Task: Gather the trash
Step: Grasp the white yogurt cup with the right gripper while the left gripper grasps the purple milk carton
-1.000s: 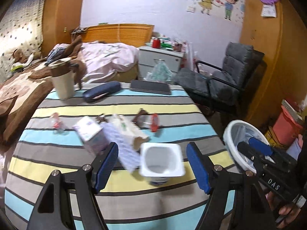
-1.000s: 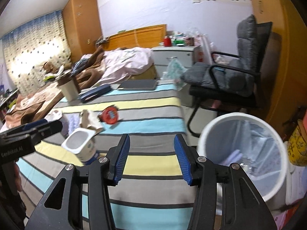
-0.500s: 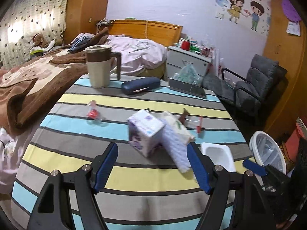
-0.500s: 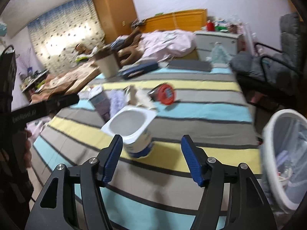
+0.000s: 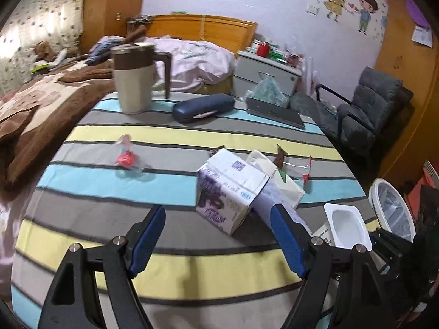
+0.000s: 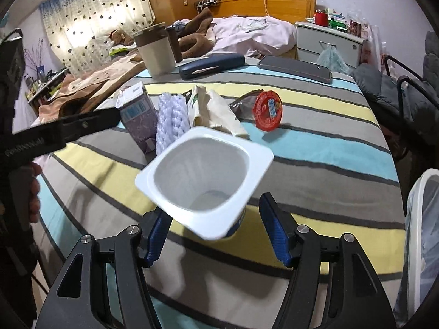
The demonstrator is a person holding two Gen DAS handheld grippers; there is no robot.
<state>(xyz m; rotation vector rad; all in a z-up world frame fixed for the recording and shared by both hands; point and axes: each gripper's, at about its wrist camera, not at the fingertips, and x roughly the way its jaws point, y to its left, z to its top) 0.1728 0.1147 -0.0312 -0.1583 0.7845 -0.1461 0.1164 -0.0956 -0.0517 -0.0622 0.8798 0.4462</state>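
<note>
Yogurt cup (image 6: 204,176): one, white, square-rimmed, empty inside, tilted toward the lens near the worktop's (image 6: 315,148) front right edge, sitting between the spread blue pads of the right claw (image 6: 216,235); contact with the pads not clear, cup's lower body hidden behind its own rim. Left claw (image 5: 218,235) released wide, gripping nothing, hovering over the striped cloth short of the purple milk carton (image 5: 227,189).

Counted on the worktop: one purple carton lying on its side, one white foam net sleeve (image 6: 171,120) beside it, one cream crumpled wrapper (image 6: 212,111), one red foil lid (image 6: 267,111) standing on edge against a dark wrapper, one small clear packet with red contents (image 5: 126,159) alone toward the left edge. At the far edge: one lidded mug (image 5: 134,78), one dark blue glasses case (image 5: 203,108), one flat dark device (image 6: 295,68).

Wastebasket (image 6: 421,233): one, white, lined with a clear bag, off the right edge, cut off by the frame; contents hard to make out.
</note>
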